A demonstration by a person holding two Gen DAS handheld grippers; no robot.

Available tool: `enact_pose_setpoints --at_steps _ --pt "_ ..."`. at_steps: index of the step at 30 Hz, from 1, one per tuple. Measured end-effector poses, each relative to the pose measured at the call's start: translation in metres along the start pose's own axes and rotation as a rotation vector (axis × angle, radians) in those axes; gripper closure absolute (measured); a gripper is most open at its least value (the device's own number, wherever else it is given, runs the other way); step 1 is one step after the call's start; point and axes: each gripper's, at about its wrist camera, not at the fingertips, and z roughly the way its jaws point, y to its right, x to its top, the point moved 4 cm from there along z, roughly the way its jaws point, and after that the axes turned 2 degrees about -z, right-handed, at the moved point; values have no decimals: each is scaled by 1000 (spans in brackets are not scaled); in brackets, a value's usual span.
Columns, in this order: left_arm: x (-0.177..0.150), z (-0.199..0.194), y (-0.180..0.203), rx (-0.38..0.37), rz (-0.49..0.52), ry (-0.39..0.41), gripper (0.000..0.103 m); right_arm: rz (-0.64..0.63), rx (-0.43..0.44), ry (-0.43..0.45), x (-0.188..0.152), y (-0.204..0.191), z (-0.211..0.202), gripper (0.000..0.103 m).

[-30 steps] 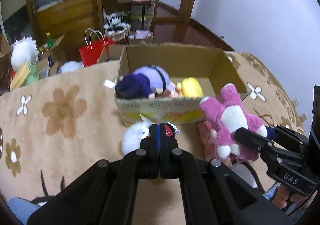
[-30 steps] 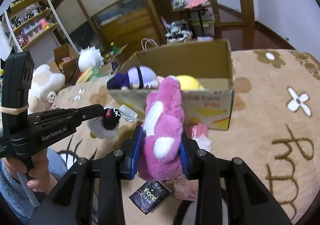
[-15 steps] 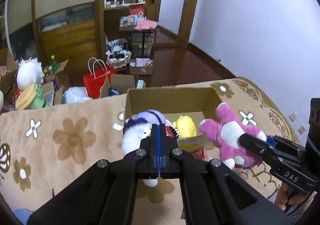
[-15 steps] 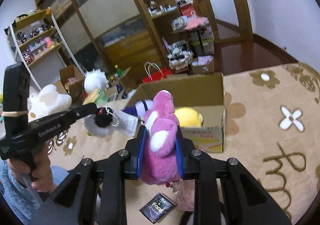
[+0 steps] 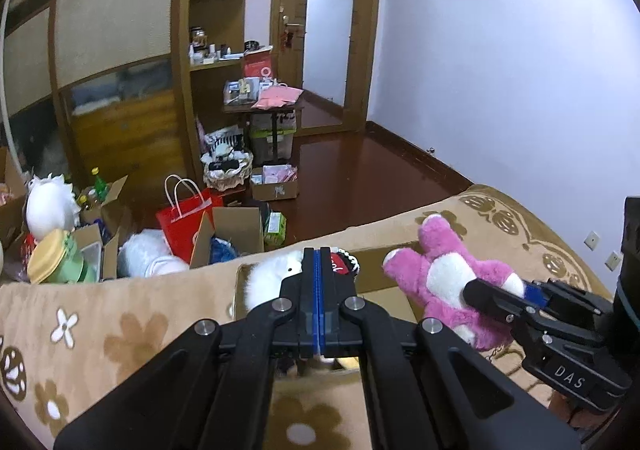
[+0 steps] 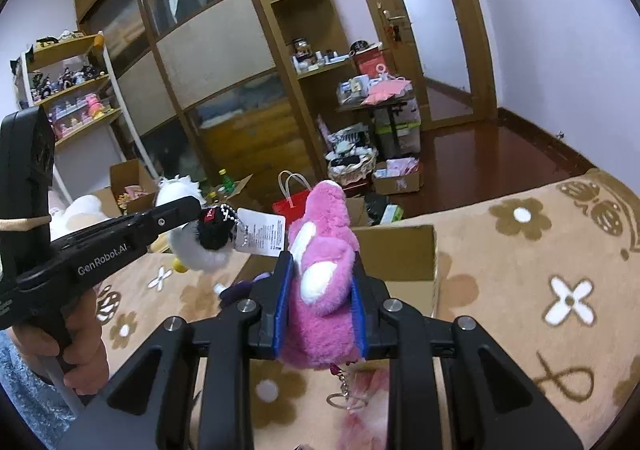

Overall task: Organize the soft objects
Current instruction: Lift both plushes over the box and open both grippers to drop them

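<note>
My left gripper point(image 5: 317, 252) is shut on the black tagged end of a white fluffy plush point(image 5: 267, 279), which hangs in the air. From the right wrist view the same gripper point(image 6: 197, 207) holds the plush point(image 6: 200, 255) with its paper label dangling. My right gripper point(image 6: 321, 263) is shut on a pink and white plush point(image 6: 325, 218), squeezed between the blue pads. In the left wrist view that plush point(image 5: 438, 276) sits to the right in the right gripper point(image 5: 476, 290). An open cardboard box point(image 6: 400, 256) lies just beyond and below both toys, with a purple plush point(image 6: 236, 291) inside.
The box rests on a beige flowered blanket point(image 6: 520, 290). A keyring point(image 6: 346, 398) dangles under the pink plush. A red paper bag point(image 5: 184, 218), open cartons and other plush toys stand on the floor past the blanket's edge. A person's hand point(image 6: 80, 346) grips the left handle.
Both grippers have risen and tilted up, each carrying its plush off the blanket. The box has dropped low in both views. The right pads have squeezed closer on the pink plush.
</note>
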Motion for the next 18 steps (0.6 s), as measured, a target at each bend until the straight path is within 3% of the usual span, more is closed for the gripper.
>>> enact_pose_setpoints --at_steps 5,12,18 --pt "-11 28 0 14 22 -24 103 -58 -80 12 0 5 17 76" --pt "-34 57 3 4 22 -104 102 -86 -109 -49 -17 14 42 75" --pt "-47 68 5 8 31 -171 95 -75 -102 -104 -29 20 55 71"
